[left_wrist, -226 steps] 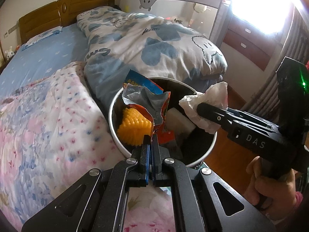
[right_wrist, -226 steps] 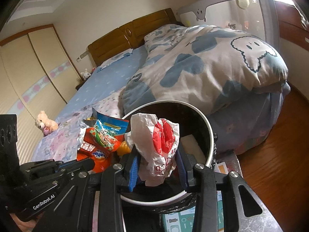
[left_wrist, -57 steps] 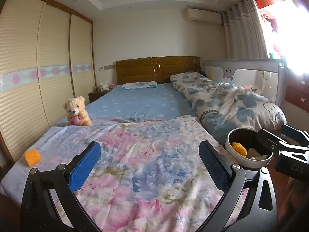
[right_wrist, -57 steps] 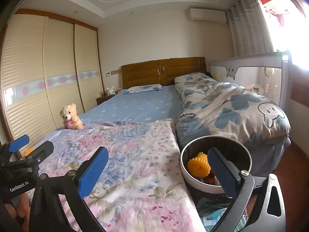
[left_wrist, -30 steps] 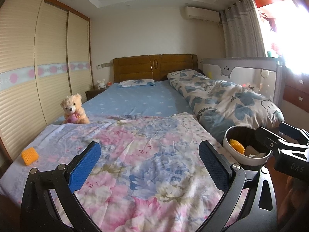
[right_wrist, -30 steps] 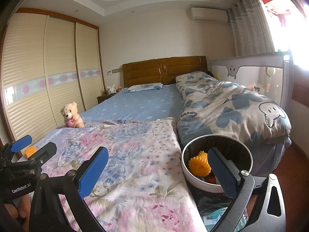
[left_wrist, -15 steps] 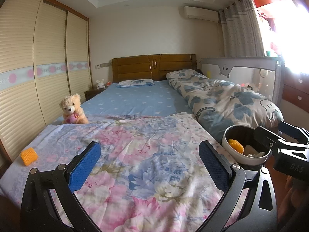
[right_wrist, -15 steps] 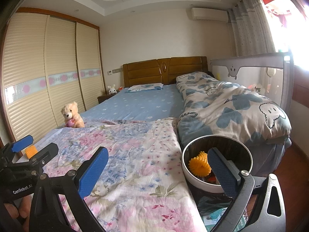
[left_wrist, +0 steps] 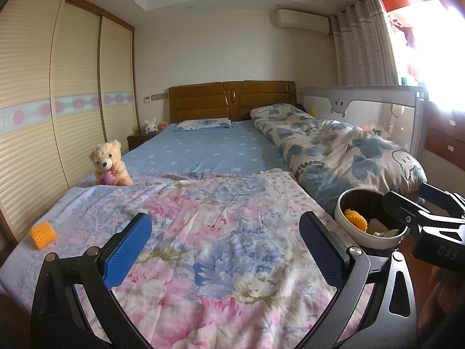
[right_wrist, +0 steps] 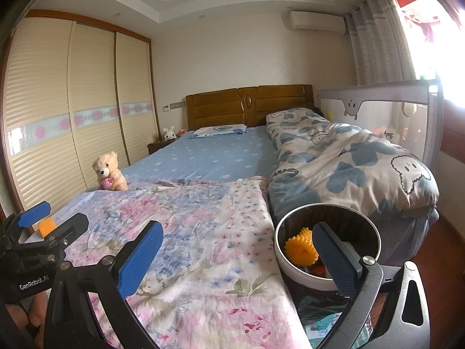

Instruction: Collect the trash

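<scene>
Now a round, white-rimmed trash bin (right_wrist: 327,251) holds yellow ridged foam (right_wrist: 301,249)

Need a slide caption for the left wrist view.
Open left gripper over floral quilt; orange foam net at left, trash bin at right.

Glossy wooden headboard (left_wrist: 232,100), matt floral cloth quilt (left_wrist: 221,232).

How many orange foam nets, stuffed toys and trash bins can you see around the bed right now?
Orange foam nets: 2, one on the floral blanket, one in the bin
Stuffed toys: 2, teddy bear, white bunny
Trash bins: 1
Total: 5
</scene>
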Available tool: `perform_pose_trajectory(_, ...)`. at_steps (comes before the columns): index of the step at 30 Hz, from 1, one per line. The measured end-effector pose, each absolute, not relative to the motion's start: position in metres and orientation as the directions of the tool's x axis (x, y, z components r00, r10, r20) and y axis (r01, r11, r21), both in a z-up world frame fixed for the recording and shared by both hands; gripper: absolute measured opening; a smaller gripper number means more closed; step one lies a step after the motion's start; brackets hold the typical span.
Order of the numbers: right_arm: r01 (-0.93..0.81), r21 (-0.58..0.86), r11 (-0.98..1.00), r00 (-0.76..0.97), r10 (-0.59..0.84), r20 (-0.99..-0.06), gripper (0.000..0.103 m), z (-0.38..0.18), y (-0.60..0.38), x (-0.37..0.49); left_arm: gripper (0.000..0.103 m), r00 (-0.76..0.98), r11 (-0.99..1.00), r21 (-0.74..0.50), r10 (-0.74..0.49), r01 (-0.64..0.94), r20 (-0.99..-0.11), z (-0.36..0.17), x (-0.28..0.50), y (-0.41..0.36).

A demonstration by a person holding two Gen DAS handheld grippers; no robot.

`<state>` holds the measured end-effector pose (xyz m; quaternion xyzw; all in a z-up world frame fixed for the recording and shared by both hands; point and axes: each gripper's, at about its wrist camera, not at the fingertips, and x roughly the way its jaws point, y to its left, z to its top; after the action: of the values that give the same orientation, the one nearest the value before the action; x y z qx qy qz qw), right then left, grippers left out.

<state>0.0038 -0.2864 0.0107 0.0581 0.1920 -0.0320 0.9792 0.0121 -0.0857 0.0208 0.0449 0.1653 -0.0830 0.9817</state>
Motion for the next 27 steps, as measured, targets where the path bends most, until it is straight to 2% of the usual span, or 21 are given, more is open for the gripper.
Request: perform_pose_trajectory(27, 0.081, 0.103, 0.991, 0.916, -0.034, -0.399, 0.103, 0.0030, -0.2914, 0.0068, 0.103, 0.925, 0.980, 0.063, -0.154, 0.186, -0.348, 0.0151, 0.0165, -0.0873)
